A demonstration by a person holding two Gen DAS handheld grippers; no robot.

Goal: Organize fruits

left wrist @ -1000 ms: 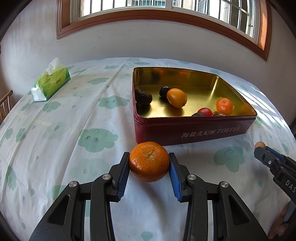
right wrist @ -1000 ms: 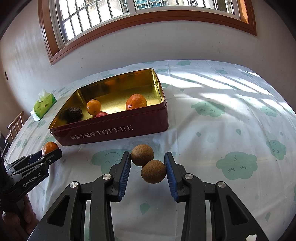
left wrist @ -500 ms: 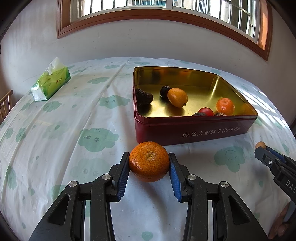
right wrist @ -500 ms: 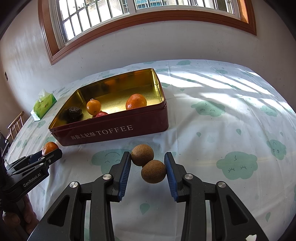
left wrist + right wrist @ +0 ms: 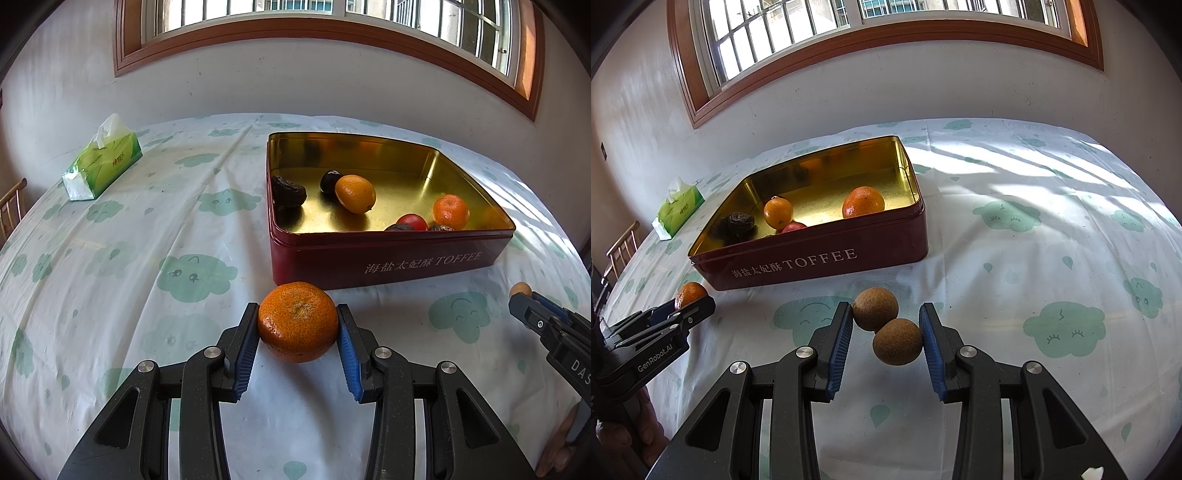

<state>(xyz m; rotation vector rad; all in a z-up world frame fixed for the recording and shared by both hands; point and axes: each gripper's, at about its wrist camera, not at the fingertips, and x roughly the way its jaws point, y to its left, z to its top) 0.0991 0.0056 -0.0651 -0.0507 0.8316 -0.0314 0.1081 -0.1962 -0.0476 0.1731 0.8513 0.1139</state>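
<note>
Left hand-held gripper [image 5: 298, 341] clamps a tangerine [image 5: 297, 321] just near of the tin [image 5: 388, 258]. Right hand-held gripper [image 5: 886, 339] squeezes two brown fruits [image 5: 897, 341] together above the worktop [image 5: 1052, 258], near the tin's right end.

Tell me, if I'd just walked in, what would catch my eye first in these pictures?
Probably the bright bumpy orange mandarin pinched between the blue-padded fingers of the left gripper, just in front of the dark red toffee tin with a shiny gold inside. Next, the two round brown fruits squeezed side by side in the right gripper, above the white cloud-patterned tablecloth.
</note>
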